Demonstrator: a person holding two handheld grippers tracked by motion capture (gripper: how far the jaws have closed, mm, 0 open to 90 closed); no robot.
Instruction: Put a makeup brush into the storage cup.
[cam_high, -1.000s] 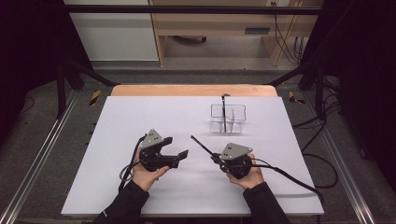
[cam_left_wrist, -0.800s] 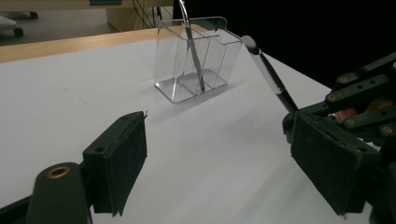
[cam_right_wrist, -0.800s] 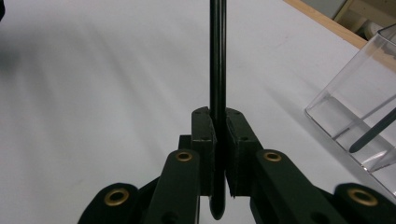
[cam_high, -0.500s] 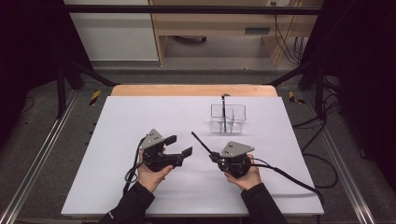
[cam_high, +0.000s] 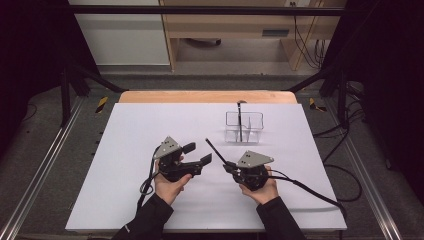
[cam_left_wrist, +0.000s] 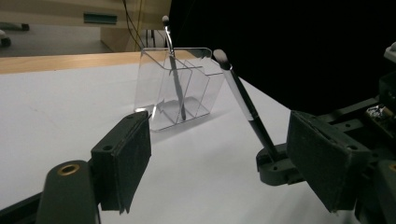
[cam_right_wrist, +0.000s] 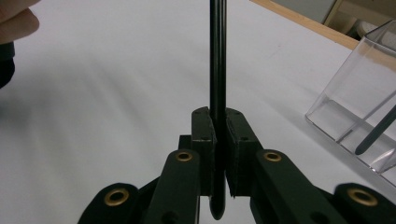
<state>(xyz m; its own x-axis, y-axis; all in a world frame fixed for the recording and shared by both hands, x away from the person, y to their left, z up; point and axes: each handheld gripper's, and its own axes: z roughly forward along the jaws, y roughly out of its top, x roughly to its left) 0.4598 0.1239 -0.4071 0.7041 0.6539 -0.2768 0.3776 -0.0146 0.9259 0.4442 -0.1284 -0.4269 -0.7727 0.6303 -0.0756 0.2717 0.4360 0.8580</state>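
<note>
While two brushes are on scene, one stands in the clear organizer (cam_high: 244, 127) at 1 o'clock on the white table (cam_high: 125, 150); the held brush (cam_high: 216, 153) is clamped in the right gripper (cam_high: 231, 167), tip toward 11 o'clock. Left gripper (cam_high: 197, 153) has jaws wide with nothing between them; they have just been closing slightly. One organizer, three compartments; the stored brush (cam_left_wrist: 173, 70) has its bristles too small to make out.
</note>
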